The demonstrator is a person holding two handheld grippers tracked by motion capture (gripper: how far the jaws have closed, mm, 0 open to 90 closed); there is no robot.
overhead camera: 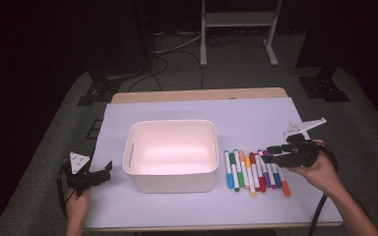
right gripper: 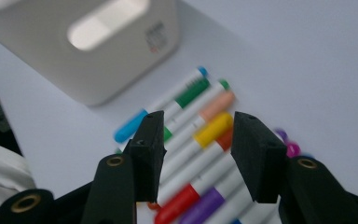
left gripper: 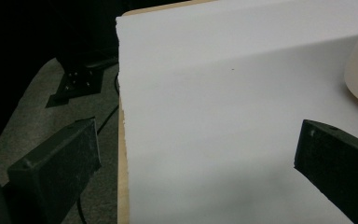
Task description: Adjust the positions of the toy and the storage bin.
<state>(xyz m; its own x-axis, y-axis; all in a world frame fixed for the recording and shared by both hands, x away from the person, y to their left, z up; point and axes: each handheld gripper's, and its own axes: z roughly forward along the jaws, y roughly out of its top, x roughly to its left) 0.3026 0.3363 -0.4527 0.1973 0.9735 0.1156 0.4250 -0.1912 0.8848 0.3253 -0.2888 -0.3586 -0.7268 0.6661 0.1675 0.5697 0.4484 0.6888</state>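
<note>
Markers (overhead camera: pixel 256 171): row on the white sheet just right of the bin (overhead camera: pixel 170 155); long axes run near-to-far, side by side; white barrels, coloured caps | right gripper (overhead camera: pixel 271 154): over the row, jaws apart, seemingly touching none | left gripper (overhead camera: pixel 107 169): jaws wide, empty

surface: table (overhead camera: pixel 197 93) | cover: white sheet (overhead camera: pixel 256 118) | on it: bin (overhead camera: pixel 171 183), markers (overhead camera: pixel 255 172)

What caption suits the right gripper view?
Open right claw above a row of coloured markers beside a white bin.
</note>
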